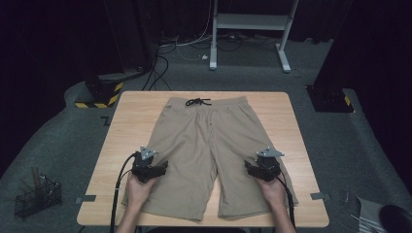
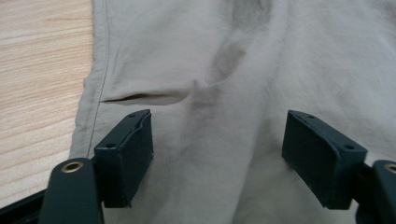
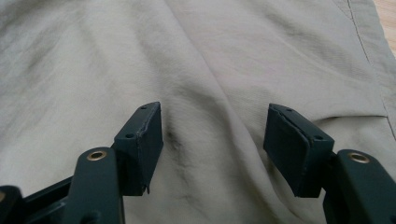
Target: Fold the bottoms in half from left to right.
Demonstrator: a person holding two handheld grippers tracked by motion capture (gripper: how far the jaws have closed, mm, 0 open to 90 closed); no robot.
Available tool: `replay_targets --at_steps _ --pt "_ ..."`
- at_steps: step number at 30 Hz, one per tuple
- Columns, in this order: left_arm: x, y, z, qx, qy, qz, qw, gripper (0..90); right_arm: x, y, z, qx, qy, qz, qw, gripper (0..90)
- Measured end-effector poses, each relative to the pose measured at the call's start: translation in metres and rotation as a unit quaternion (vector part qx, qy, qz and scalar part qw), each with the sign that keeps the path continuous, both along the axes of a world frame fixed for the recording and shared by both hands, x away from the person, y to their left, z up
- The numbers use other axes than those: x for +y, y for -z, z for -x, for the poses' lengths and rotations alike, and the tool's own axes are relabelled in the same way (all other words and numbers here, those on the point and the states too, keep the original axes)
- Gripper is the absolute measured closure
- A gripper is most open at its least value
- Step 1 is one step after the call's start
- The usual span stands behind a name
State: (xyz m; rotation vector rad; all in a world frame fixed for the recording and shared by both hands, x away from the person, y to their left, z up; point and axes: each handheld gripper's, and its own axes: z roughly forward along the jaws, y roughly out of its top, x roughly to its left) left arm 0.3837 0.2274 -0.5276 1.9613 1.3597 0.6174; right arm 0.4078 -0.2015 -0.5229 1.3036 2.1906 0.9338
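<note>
On the table, high view: a pair of khaki shorts (image 1: pixel 211 145) lies flat on the wooden table (image 1: pixel 126 126), waistband and black drawstring (image 1: pixel 197 102) at the far edge, leg hems toward the person.
Left gripper, high view: the left gripper (image 1: pixel 151 167) sits over the outer part of the left leg, held in the person's left hand (image 1: pixel 138 187).
Right gripper, high view: the right gripper (image 1: pixel 262 167) sits over the right leg near its outer seam, held in the right hand (image 1: pixel 273 189).
Step in hand: judged as the approach before a grasp, likely to fold the shorts; nothing is lifted yet.
Left gripper view: the jaws stand wide apart and released, cloth spread under the gap; a pocket slit (image 2: pixel 140 98) lies just ahead of the left jaw, the side seam and bare table beside it.
Right gripper view: the jaws stand wide apart, holding nothing; a soft ridge of cloth runs between them, a pocket edge (image 3: pixel 355 114) ahead of the right jaw.
Contact: whether the fingertips (image 3: pixel 144 140) rest on the fabric or hang just above it cannot be told for sure.
Next move: it probably calls for pressing down and pinching a fold of cloth in each gripper, evenly on both legs.
</note>
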Motion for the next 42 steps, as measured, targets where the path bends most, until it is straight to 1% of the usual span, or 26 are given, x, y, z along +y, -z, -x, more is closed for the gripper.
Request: replay_targets --at_steps 13,24,31,33,42 --pt "0.000 0.000 0.000 0.001 -0.001 0.002 1.0000 24.3 0.000 0.000 0.001 -0.001 0.005 0.000 1.0000 36.8" --pt "-0.001 0.000 0.003 0.000 -0.005 0.002 1.0000 25.0 0.002 0.000 0.004 -0.001 0.015 -0.001 0.9999 36.9" --pt "-0.002 0.000 0.009 0.000 -0.006 0.000 1.0000 25.0 0.005 0.000 0.012 -0.001 0.019 0.000 0.9998 36.9" --pt "-0.002 0.000 0.010 0.000 -0.007 0.003 1.0000 25.0 0.006 0.000 0.015 -0.001 0.021 -0.001 0.9998 36.9" --pt "-0.004 0.000 0.026 -0.001 -0.008 0.002 1.0000 24.9 0.010 0.001 0.033 -0.001 0.027 -0.001 0.9996 37.1"
